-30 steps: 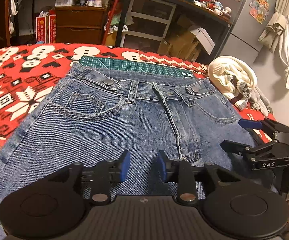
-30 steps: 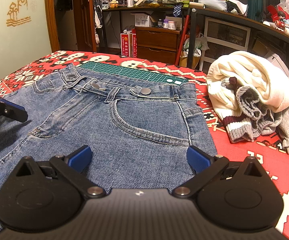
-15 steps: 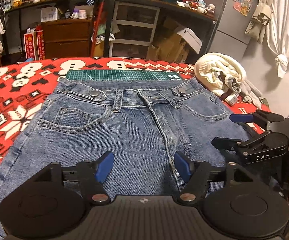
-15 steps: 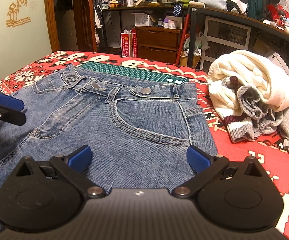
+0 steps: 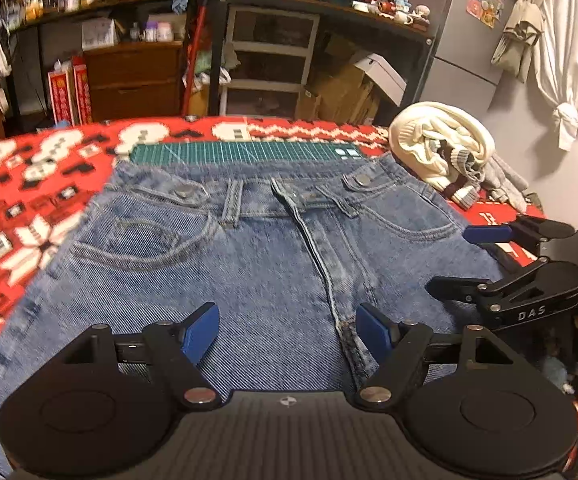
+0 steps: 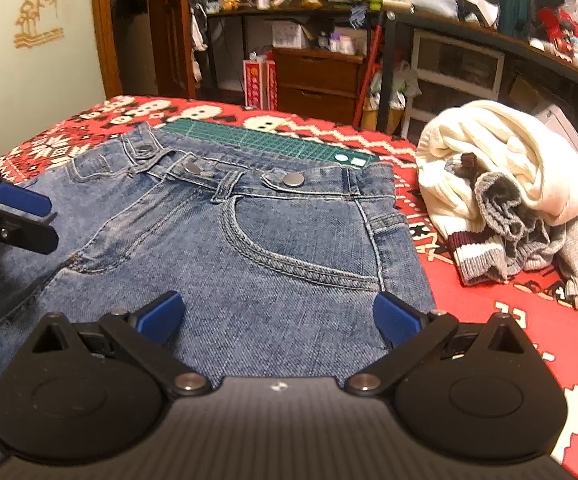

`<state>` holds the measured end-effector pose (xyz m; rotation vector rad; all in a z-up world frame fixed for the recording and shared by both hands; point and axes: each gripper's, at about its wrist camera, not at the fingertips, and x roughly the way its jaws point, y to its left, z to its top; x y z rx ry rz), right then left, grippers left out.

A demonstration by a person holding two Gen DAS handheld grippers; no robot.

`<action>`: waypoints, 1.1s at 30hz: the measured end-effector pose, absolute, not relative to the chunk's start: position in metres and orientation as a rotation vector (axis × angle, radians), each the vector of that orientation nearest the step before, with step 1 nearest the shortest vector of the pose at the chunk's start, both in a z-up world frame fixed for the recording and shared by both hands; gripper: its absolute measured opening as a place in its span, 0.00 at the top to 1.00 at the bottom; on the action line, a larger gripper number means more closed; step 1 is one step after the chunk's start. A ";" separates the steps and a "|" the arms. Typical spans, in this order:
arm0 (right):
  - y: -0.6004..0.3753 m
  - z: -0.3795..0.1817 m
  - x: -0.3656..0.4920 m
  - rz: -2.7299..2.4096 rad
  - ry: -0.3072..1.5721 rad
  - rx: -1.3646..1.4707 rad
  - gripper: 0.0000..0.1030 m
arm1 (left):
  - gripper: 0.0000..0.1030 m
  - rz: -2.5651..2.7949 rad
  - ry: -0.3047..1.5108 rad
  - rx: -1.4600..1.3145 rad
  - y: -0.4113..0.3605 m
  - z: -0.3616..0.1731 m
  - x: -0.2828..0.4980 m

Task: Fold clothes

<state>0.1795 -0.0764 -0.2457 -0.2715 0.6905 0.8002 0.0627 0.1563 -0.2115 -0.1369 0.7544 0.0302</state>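
Above the flat jeans, both grippers' fingers gape wide, holding nothing.

Both wrist views sit low and close over the jeans, facing their waistband and the green cutting mat beyond, the left centred on the fly, the right nearer the sweater pile, sharing all three.

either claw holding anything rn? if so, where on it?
Nothing held. The left claw and right claw are both open above the jeans, with bare denim showing between the blue fingertips and no fabric pinched.
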 end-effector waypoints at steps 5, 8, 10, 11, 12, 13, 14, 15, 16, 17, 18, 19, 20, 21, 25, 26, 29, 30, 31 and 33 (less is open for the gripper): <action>-0.080 -0.231 0.163 0.770 0.731 -0.254 0.01 | 0.17 0.088 0.697 -0.017 0.146 -0.205 0.053; -0.083 -0.225 0.150 0.746 0.750 -0.233 0.35 | 0.12 0.104 0.673 0.024 0.143 -0.204 0.045; -0.084 -0.227 0.148 0.677 0.781 -0.233 0.77 | 0.12 0.100 0.652 0.044 0.142 -0.204 0.040; -0.087 -0.227 0.147 0.660 0.789 -0.220 0.82 | 0.12 0.098 0.658 0.050 0.141 -0.204 0.039; -0.091 -0.228 0.146 0.646 0.795 -0.204 0.82 | 0.12 0.091 0.680 0.053 0.141 -0.204 0.039; -0.095 -0.228 0.145 0.633 0.802 -0.188 0.83 | 0.13 0.080 0.700 0.050 0.142 -0.204 0.040; -0.097 -0.228 0.143 0.616 0.805 -0.190 0.88 | 0.14 0.071 0.712 0.040 0.143 -0.203 0.039; -0.100 -0.227 0.139 0.604 0.814 -0.203 0.89 | 0.15 0.063 0.723 0.020 0.145 -0.203 0.039; -0.103 -0.227 0.135 0.594 0.825 -0.217 0.89 | 0.17 0.054 0.735 -0.005 0.147 -0.203 0.038; -0.107 -0.226 0.130 0.589 0.832 -0.229 0.89 | 0.22 0.041 0.750 -0.041 0.151 -0.203 0.037; -0.111 -0.226 0.125 0.585 0.839 -0.240 0.89 | 0.27 0.028 0.765 -0.078 0.155 -0.202 0.037; -0.116 -0.225 0.119 0.579 0.845 -0.250 0.89 | 0.30 0.018 0.777 -0.110 0.158 -0.202 0.036; -0.121 -0.224 0.113 0.573 0.852 -0.260 0.89 | 0.35 0.017 0.785 -0.129 0.160 -0.202 0.034; -0.125 -0.223 0.109 0.565 0.863 -0.264 0.89 | 0.39 0.015 0.792 -0.147 0.162 -0.202 0.033; -0.141 -0.218 0.094 0.528 0.912 -0.272 0.89 | 0.59 0.003 0.825 -0.195 0.171 -0.204 0.027; -0.144 -0.217 0.092 0.517 0.923 -0.270 0.89 | 0.65 -0.005 0.835 -0.212 0.175 -0.205 0.025; -0.150 -0.211 0.091 0.482 0.918 -0.243 0.89 | 0.72 -0.013 0.849 -0.241 0.180 -0.208 0.021; -0.150 -0.209 0.093 0.477 0.903 -0.234 0.89 | 0.75 -0.013 0.851 -0.245 0.182 -0.209 0.019; -0.148 -0.206 0.096 0.468 0.893 -0.229 0.89 | 0.78 -0.014 0.854 -0.248 0.183 -0.210 0.018; -0.142 -0.205 0.106 0.455 0.873 -0.208 0.90 | 0.82 -0.012 0.856 -0.257 0.185 -0.211 0.018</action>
